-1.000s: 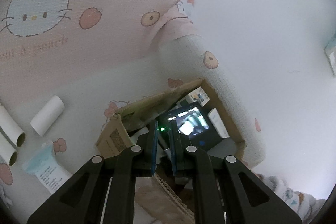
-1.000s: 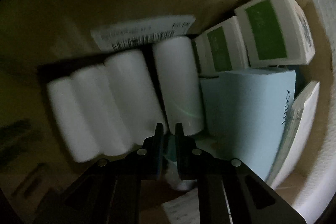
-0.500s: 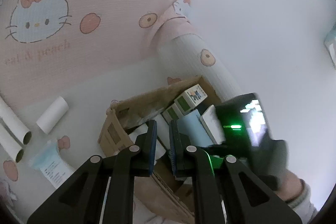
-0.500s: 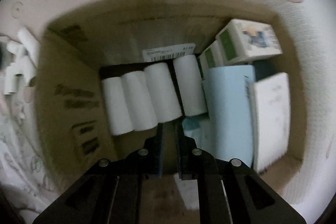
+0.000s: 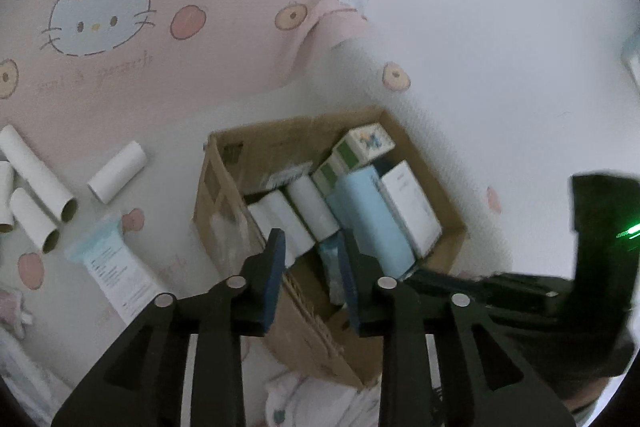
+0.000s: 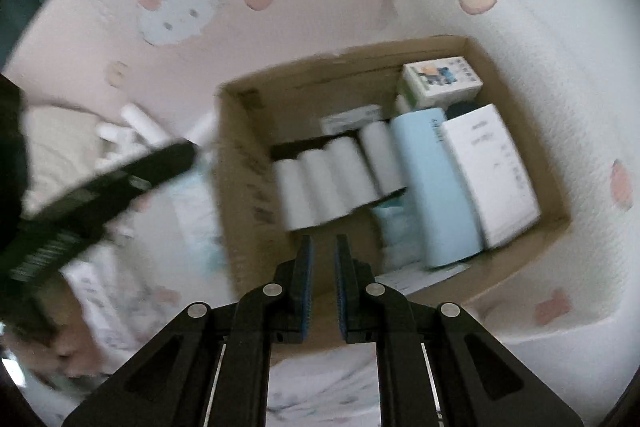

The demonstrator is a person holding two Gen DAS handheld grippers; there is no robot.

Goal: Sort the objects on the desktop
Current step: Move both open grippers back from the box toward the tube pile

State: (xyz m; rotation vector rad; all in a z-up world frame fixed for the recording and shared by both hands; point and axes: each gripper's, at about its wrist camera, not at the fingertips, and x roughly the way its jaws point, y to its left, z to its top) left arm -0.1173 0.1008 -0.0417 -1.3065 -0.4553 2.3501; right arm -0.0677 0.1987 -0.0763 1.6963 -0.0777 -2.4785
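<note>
An open cardboard box [image 5: 224,187] [image 6: 248,163] sits on a pink cartoon-cat bedspread. Inside lie white paper rolls [image 6: 332,171] [image 5: 304,211], a light blue box [image 6: 436,187] [image 5: 372,219], a white box [image 6: 488,171] and green-and-white cartons [image 6: 440,81] [image 5: 360,147]. My right gripper [image 6: 323,251] hovers above the box's near side, shut, with nothing between its pads. My left gripper [image 5: 310,255] hangs over the box's near left corner; its jaws are opening and hold nothing. Each gripper shows in the other's view as a black shape, the left gripper [image 6: 100,187] and the right gripper [image 5: 600,247].
Several loose white tubes [image 5: 116,179] lie on the bedspread left of the box, one longer tube [image 5: 36,171] among them. A pale blue tissue packet [image 5: 112,267] lies nearer, beside the box. A hand [image 6: 68,347] shows at the lower left. A white wall rises beyond the bed.
My right gripper has risen out of the box, from close over the rolls to well above the rim. The left gripper's jaws have spread apart, and the right gripper has slid to the right in its view.
</note>
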